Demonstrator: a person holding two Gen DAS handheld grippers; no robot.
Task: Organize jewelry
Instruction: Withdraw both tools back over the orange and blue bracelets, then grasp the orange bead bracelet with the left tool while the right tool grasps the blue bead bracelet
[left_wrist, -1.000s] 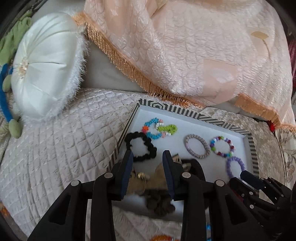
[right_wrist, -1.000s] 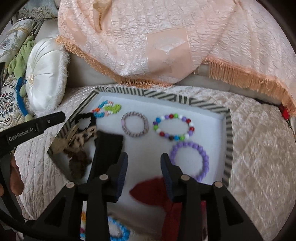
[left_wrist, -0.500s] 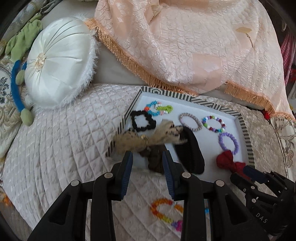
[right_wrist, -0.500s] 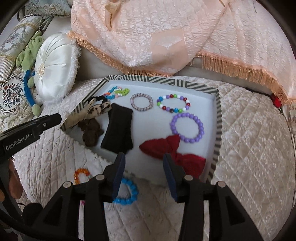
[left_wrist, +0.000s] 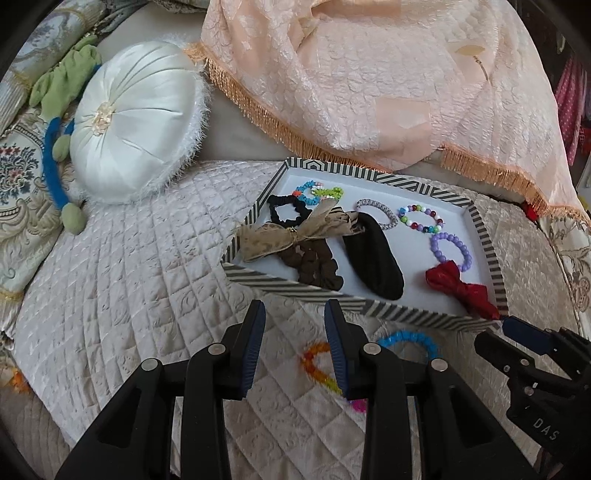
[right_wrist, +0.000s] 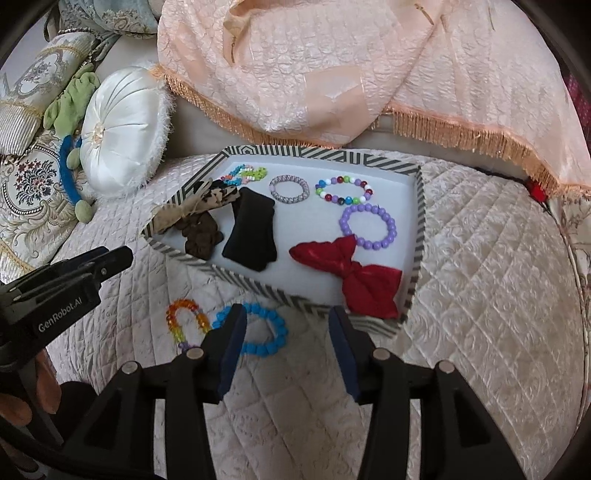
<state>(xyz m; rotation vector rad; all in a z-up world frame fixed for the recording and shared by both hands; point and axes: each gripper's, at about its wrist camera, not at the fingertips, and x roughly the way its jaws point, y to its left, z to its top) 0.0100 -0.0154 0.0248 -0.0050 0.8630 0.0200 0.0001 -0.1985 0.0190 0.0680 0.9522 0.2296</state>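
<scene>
Holding both grippers over the quilted cover (right_wrist: 480, 258), we have nothing between either pair of fingers. Our right gripper (right_wrist: 288, 347) has its jaws spread wide and empty; the blue bracelet (right_wrist: 258, 328) lies on the cover just at its left finger (right_wrist: 231, 350), partly behind that finger's tip, and the orange bracelet (right_wrist: 184, 317) lies just beyond it to the left, close beside the blue one. Our left gripper (left_wrist: 295, 347) is also parted and empty, a little narrower, with the orange bracelet showing behind its right finger (left_wrist: 338, 350). Straight ahead of both sets of fingers sits the striped tray (right_wrist: 258, 284), its near rim just past the tips. Inside it, nearest us, lie the red bow (right_wrist: 354, 273) at the right corner, the black pouch (right_wrist: 255, 232) in the middle and the brown scrunchie (right_wrist: 199, 232) to the left, with the tan bow (right_wrist: 192, 206) resting across the scrunchie and over the left rim. Farther in we see the purple bracelet (right_wrist: 369, 225), the mixed-colour bead bracelet (right_wrist: 343, 190), the grey ring bracelet (right_wrist: 288, 189) and the small bright bead bracelet (right_wrist: 247, 175) at the far left; the black scrunchie (left_wrist: 286, 210) lies just in front of that one. Beyond the tray hangs the fringed peach blanket (right_wrist: 332, 74), and off to the far left rests the round white cushion (right_wrist: 122, 129).
</scene>
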